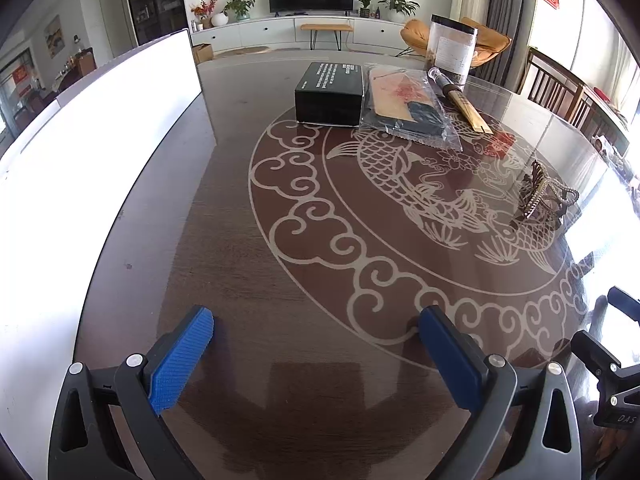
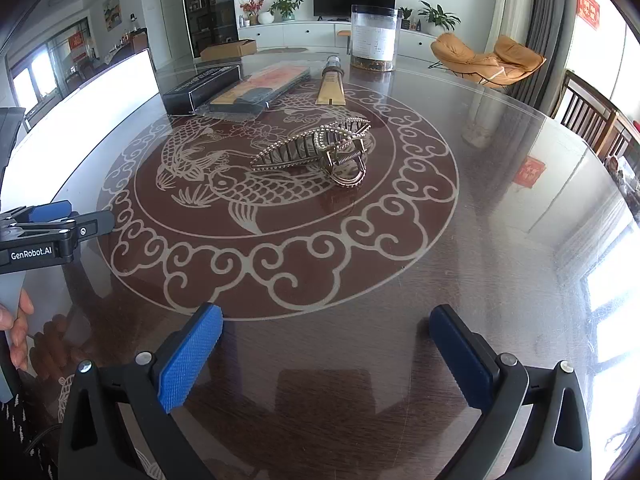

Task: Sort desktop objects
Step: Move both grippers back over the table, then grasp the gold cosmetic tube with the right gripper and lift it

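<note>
"GenRobot.AI", white on black, on the left tool (image 2: pixel 60 216) body at the left edge of the right wrist view. "DAS", partly cut off, on the black body at the lower right edge of the left wrist view. Box (image 1: pixel 329 94) top: white lines of print, too small to read. Jar (image 2: pixel 375 38) label: print illegible. Red wall sign (image 2: pixel 588 7): characters unreadable.

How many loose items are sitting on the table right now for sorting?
5. Black box far left; bagged flat pack touching its right side; gold tube next; clear canister at the far edge; hair claw nearer, on the fish design. None seems hidden.
</note>
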A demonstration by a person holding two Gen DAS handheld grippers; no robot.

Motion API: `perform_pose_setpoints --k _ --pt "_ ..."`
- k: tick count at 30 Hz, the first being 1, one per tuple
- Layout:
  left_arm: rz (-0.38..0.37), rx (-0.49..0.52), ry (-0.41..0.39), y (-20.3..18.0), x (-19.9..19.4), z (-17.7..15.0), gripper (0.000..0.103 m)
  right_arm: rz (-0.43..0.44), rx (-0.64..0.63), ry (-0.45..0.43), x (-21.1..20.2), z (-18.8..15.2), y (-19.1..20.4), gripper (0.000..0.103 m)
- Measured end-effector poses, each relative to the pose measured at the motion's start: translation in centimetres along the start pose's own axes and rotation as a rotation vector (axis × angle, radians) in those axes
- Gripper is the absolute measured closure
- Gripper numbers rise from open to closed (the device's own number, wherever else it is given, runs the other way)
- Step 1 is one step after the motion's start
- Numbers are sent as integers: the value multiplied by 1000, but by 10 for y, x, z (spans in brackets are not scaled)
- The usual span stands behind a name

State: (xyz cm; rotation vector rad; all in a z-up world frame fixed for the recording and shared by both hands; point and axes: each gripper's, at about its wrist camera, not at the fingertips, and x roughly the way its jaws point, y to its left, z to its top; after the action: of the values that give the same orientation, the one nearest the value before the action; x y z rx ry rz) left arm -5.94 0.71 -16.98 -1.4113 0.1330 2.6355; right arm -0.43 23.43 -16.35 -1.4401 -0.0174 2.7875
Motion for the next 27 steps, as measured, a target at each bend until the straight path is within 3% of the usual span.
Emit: perform_pose_setpoints --k 14,16,18,21,25,27 --pt "3 -4 -8 0 -1 -3 0 4 2 -1 0 0 -1 0" --pt "-3 4 -8 1 -3 -6 0 26 21 -43 -8 -1 -6 0" --pt "-10 16 -7 1 -3 -6 0 7 65 -148 -28 5 -18 0" --pt "-18 27 -8 0 -1 -3 0 7 103 -192 -34 48 -38 0" --pt "-20 29 -9 -1 1 -1 0 74 99 -76 16 143 -51 0" --pt "-22 32 -10 -1 1 0 0 78 36 -2 51 188 -43 4"
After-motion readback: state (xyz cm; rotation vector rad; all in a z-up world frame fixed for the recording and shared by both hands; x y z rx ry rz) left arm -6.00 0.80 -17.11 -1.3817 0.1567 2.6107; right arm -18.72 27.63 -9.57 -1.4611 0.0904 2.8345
